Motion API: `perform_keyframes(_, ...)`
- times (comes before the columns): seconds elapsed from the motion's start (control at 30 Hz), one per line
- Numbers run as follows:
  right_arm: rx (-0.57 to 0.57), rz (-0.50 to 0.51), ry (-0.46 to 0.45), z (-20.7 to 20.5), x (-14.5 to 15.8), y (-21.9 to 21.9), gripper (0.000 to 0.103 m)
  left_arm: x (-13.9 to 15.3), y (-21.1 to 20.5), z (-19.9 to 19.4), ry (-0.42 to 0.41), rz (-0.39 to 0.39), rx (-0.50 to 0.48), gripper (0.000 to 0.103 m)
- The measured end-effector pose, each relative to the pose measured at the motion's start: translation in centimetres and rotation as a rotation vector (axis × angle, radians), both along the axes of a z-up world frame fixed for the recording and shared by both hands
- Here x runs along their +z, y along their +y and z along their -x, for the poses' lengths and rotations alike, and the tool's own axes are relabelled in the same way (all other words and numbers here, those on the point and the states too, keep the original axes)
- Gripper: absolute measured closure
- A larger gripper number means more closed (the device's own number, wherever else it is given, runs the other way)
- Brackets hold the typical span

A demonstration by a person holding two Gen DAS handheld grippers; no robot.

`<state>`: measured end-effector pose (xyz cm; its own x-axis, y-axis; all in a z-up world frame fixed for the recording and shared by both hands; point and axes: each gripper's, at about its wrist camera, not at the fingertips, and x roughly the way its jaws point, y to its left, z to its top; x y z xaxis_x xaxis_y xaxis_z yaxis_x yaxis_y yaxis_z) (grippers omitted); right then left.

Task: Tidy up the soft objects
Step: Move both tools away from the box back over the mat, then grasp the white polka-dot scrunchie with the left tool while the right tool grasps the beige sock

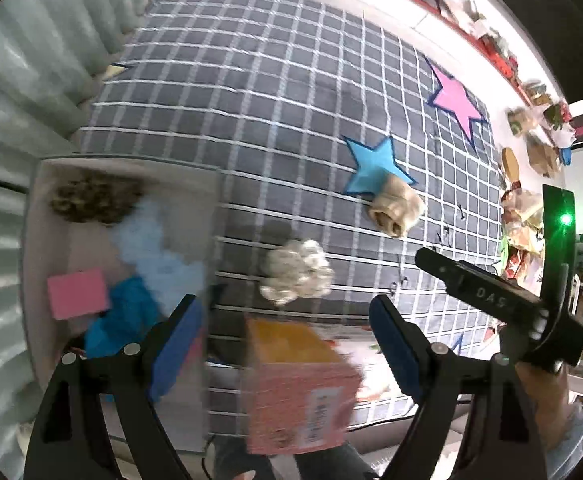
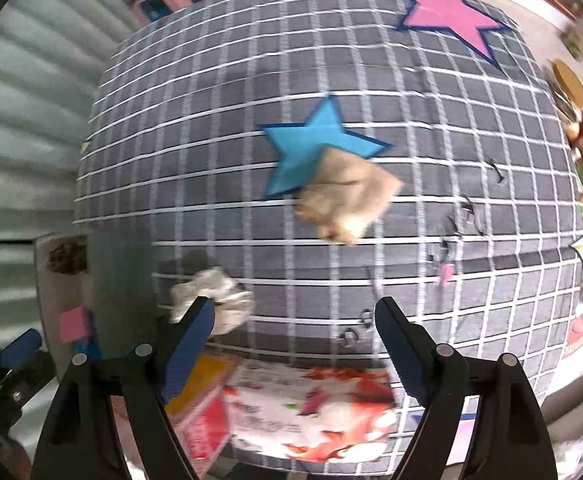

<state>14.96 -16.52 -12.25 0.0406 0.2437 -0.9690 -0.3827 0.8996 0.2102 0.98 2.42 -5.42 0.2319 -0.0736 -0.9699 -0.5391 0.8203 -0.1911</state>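
- Left hand-held gripper: jaws spread wide, nothing between the blue pads.
- Right hand-held gripper: also wide open, empty. It also shows in the left wrist view, to the right of the left one.
- Surface is a bed with a grey grid-check cover; a blue star and a pink star are printed on it.
- White box ahead-left of the left hand-held gripper, holding a brown fluffy item, light blue cloth, darker blue cloth and a pink sponge.
- Cream crumpled soft item lies on the cover just ahead of the left hand-held gripper, near its centre line; in the right wrist view it sits at the left fingertip; whether they touch, can't tell.
- Tan rolled soft item is further ahead and right, overlapping the blue star's lower edge.
- Orange-pink carton is close in between the left jaws' span, blurred.
- Red-white printed packet is at the bed's near edge, under the right hand-held gripper.
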Motion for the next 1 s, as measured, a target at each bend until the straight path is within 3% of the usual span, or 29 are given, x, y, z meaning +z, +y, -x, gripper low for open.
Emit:
perform_keyframes(0.23,-0.026,0.008,-0.014,-2.9,-1.1,-2.8,0.019,-5.6,-3.0,-5.4,0.174,0.007,0.113,0.015)
perform_keyframes(0.47,-0.054,-0.030,0.010,-5.8,-3.0,-3.3,0.019,-11.0,-3.5,-7.4,0.327,-0.063,0.245,0.015)
perform_keyframes(0.83,0.008,-0.032,0.065,-8.2,-7.3,-0.1,0.019,-16.1,-1.5,-7.1,0.434,-0.079,0.438,0.015)
perform_keyframes(0.97,0.059,-0.018,0.065,-8.3,-8.6,1.8,0.019,-17.8,-1.5,-7.2,0.463,-0.067,0.440,0.015)
perform_keyframes(1.0,0.070,-0.015,0.064,-8.3,-8.9,2.1,0.019,-18.0,-1.4,-7.1,0.467,-0.073,0.448,0.005)
